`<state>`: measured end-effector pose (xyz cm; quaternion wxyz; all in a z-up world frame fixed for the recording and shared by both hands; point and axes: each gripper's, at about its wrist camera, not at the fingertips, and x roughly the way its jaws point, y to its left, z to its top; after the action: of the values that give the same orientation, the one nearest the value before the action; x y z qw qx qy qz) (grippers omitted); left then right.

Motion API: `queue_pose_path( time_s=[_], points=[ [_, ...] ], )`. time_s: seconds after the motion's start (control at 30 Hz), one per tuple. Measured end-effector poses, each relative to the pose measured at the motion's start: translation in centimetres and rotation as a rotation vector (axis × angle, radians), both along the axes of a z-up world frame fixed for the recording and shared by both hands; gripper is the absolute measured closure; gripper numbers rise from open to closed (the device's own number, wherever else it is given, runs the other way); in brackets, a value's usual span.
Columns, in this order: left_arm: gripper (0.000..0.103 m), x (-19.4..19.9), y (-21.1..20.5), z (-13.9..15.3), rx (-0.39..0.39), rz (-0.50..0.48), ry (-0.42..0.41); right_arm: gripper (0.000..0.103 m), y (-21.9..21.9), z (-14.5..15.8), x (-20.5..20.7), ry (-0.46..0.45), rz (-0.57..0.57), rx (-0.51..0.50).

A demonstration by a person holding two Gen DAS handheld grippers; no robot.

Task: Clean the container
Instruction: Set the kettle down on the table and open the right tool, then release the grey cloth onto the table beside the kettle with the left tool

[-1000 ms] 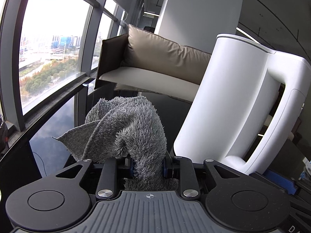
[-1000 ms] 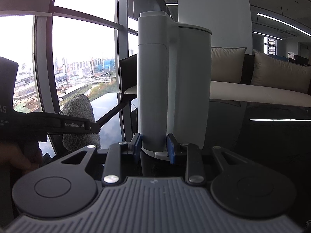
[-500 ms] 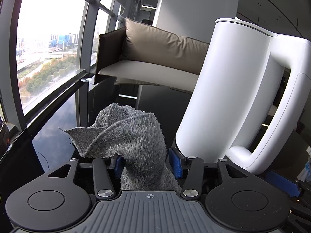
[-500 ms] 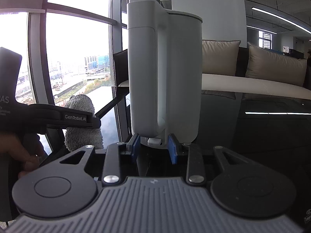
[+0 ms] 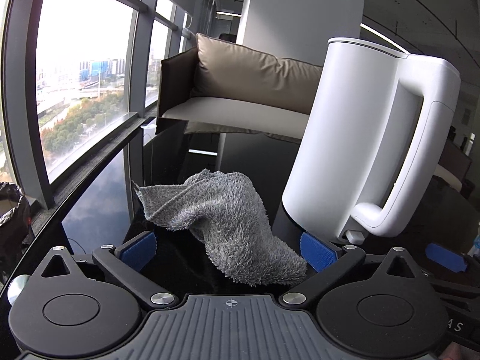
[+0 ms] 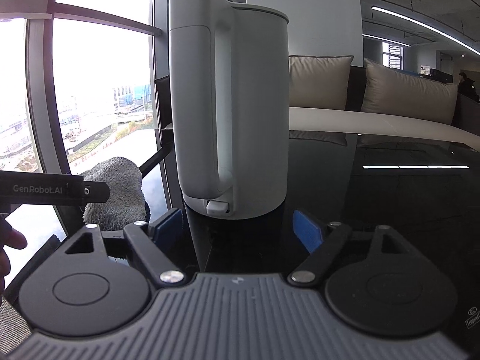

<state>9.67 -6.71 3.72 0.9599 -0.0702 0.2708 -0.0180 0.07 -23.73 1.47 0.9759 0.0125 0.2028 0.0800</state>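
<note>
Both grippers gaping, holding nothing: cloth (image 5: 228, 225) lying btwn your left gripper (image 5: 229, 246) pads; kettle (image 6: 231, 111) standing upright just ahead of right gripper (image 6: 240, 225).

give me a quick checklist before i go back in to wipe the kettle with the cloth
1. Left gripper open for a fresh grasp: ok, jaws spread wide.
2. Grey cloth within reach: ok, it lies loose on the table between the left jaws, not gripped.
3. White kettle upright and stable: ok, it stands on the black glass table.
4. Right gripper steadying the kettle: not ok, jaws open and apart from the handle.
5. Kettle lid shut: cannot tell for certain, though the top rim looks closed.
6. Dirt left on the kettle: cannot tell; visible sides look clean.
</note>
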Motion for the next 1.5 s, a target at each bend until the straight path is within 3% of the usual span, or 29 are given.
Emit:
queue_pose_path(
  time_s=[0.1, 0.2, 0.37, 0.57, 1.5],
  points=[
    [0.001, -0.7, 0.1, 0.0, 0.012, -0.007, -0.003, 0.016, -0.2, 0.0, -0.1, 0.015, -0.002, 0.013],
    [0.001, -1.3, 0.2, 0.0, 0.01, -0.012, -0.018, 0.007, -0.4, 0.1, -0.3, 0.019, -0.006, 0.021],
    [0.001, -2.4, 0.1, 0.0, 0.007, -0.012, -0.006, 0.004, -0.6, 0.3, -0.8, 0.035, -0.005, 0.033],
    [0.001, -4.4, -0.4, 0.2, 0.071, 0.01, -0.037, 0.001, -1.1, 0.4, -1.5, 0.063, -0.034, 0.052],
    [0.001, -10.6, -0.8, 0.4, 0.064, 0.006, -0.059, 0.001, -2.1, 1.2, -7.5, 0.095, -0.056, 0.058]
  ],
)
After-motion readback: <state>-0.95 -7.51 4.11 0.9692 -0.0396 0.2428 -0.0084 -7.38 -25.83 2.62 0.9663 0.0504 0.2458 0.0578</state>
